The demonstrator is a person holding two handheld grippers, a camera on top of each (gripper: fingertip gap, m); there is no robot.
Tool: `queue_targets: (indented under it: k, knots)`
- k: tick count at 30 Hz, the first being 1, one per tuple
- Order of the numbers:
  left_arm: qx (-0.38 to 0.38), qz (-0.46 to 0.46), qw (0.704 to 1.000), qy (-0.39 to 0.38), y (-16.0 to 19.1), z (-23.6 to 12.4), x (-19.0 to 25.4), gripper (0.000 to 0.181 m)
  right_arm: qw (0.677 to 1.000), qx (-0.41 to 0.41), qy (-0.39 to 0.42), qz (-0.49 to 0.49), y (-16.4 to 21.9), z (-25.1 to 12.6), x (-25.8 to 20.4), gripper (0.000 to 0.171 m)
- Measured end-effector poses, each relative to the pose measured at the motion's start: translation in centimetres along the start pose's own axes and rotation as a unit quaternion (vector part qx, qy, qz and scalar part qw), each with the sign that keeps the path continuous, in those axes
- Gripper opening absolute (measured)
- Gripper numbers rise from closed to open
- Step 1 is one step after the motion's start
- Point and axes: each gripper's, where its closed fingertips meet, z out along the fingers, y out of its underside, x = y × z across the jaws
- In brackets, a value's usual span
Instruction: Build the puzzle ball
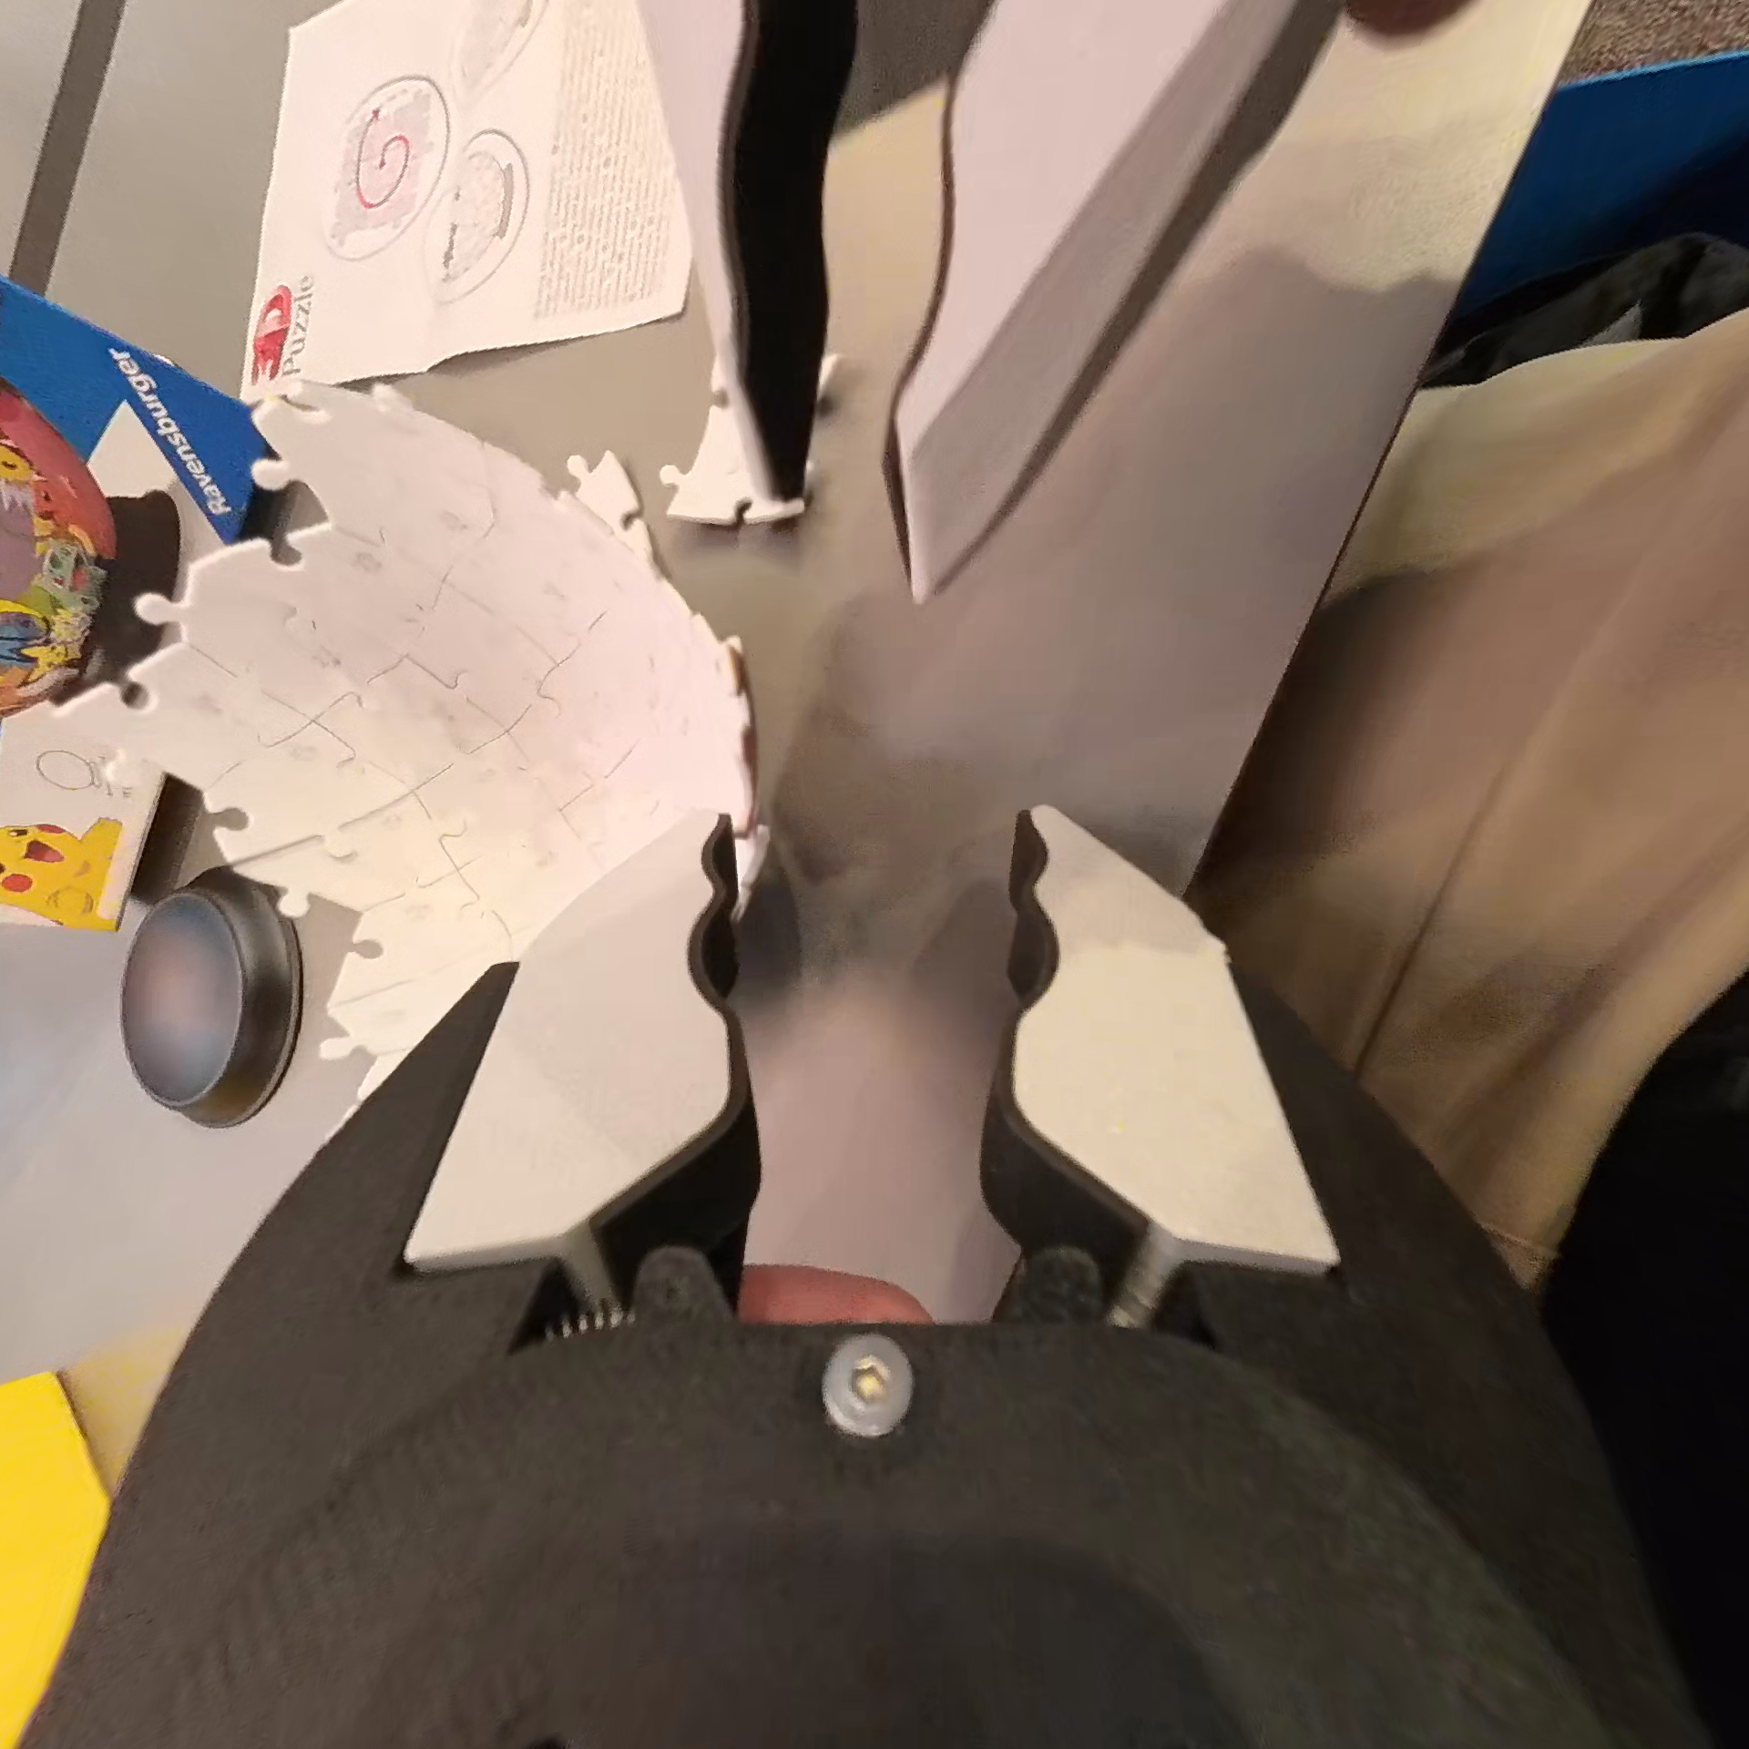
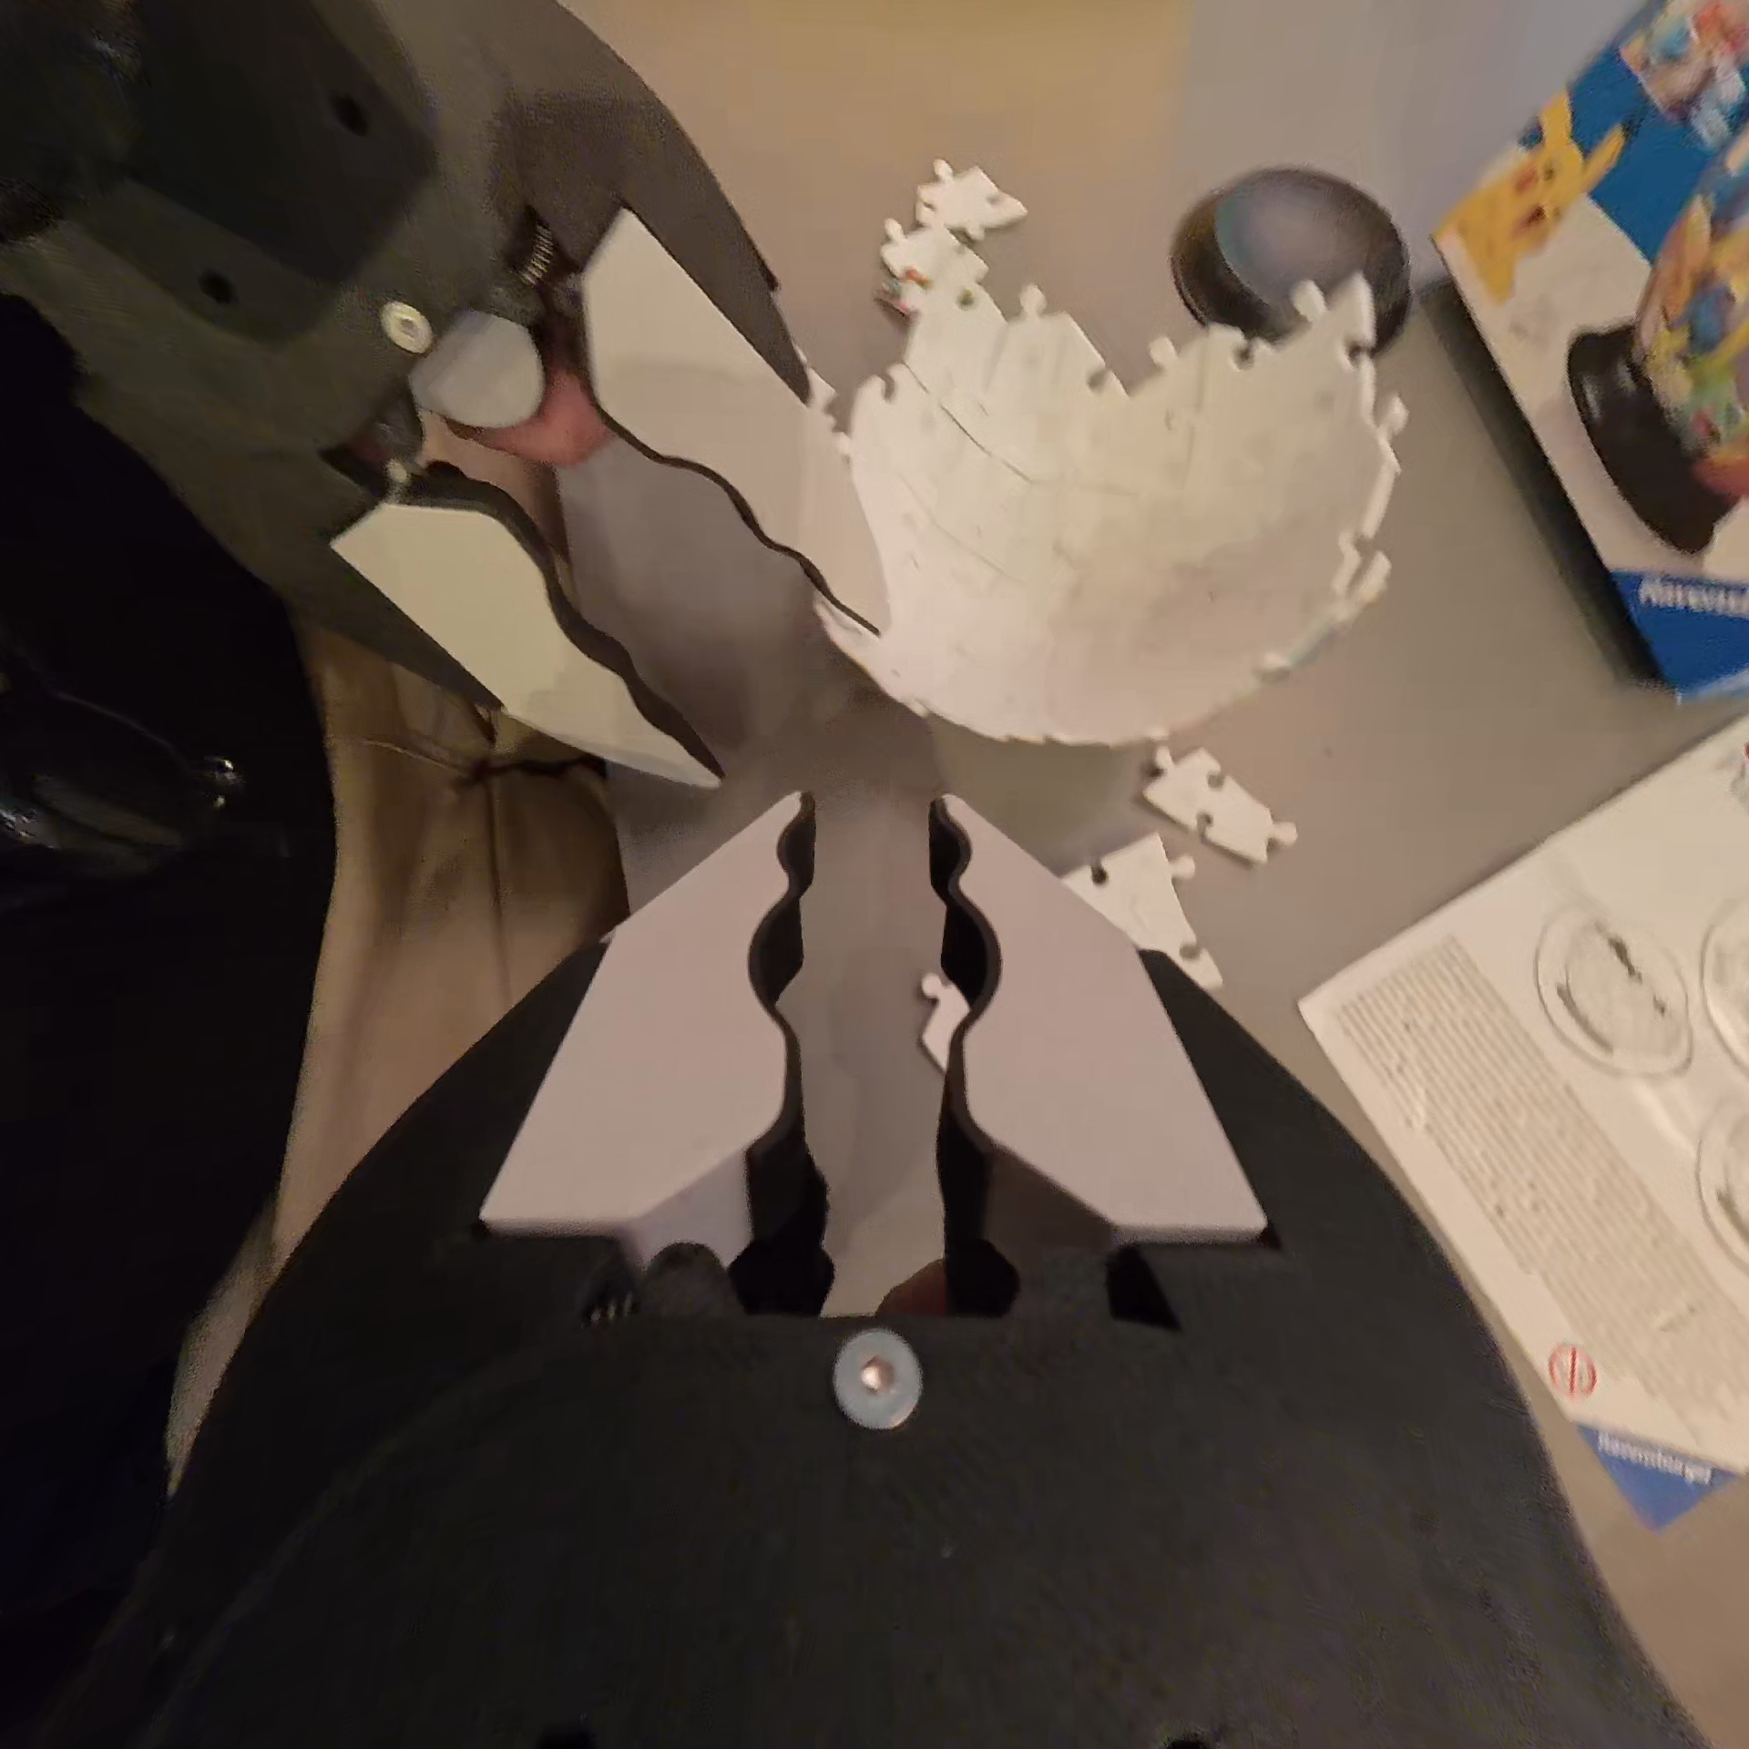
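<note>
Your half-built puzzle ball (image 2: 1117,530) sits as an open white bowl, knobbed rim ragged, tilted on the grey table, with a few loose white pieces (image 2: 1216,804) lying just beside it.

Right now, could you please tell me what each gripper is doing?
Left gripper: open, holding nothing.
Right gripper: open, holding nothing.

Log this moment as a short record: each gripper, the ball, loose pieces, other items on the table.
left gripper: open, nothing between its fingers, beside the shell's rim
right gripper: open, empty, near the shell's base
puzzle ball: half-built white shell, bowl-shaped, jagged open rim
loose pieces: several white ones on the table near the shell
round stand: dark, beside the shell
box: colourful, at the table edge
instruction sheet: flat on the table
</note>
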Motion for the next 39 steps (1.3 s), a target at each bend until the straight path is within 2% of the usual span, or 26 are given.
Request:
queue_targets:
  k: [4,7,16,21,29,34,39]
  knots:
    - [0.005,0.001,1.0,-0.007,0.0,-0.3,-0.2,0.056,0.999,-0.006,0.008,-0.034,-0.7,0.7,0.1,0.024]
    - [0.006,0.0,1.0,-0.015,0.2,-0.5,-0.8,0.056,1.0,0.008,0.011,-0.017,-1.1,-0.1,0.5,0.024]
    - [-0.02,0.03,0.999,-0.018,1.4,-0.1,-0.6,0.054,0.998,-0.05,0.033,0.012,2.8,-1.4,0.8,0.024]
    - [-0.029,0.047,0.998,-0.009,2.1,0.1,-0.1,0.043,0.997,-0.062,0.031,0.027,3.9,-1.1,0.5,0.023]
    - [-0.052,0.058,0.997,0.014,2.6,-0.1,0.1,0.036,0.999,-0.029,0.005,0.046,2.0,-0.5,-0.4,0.022]
    - [-0.06,0.048,0.997,0.027,2.7,0.0,0.2,0.033,1.0,-0.028,0.005,0.0,0.0,1.0,-1.7,0.01]
    - [-0.068,0.041,0.996,0.025,2.7,0.0,0.3,0.032,0.996,-0.037,0.054,0.057,2.0,-1.2,1.9,0.013]
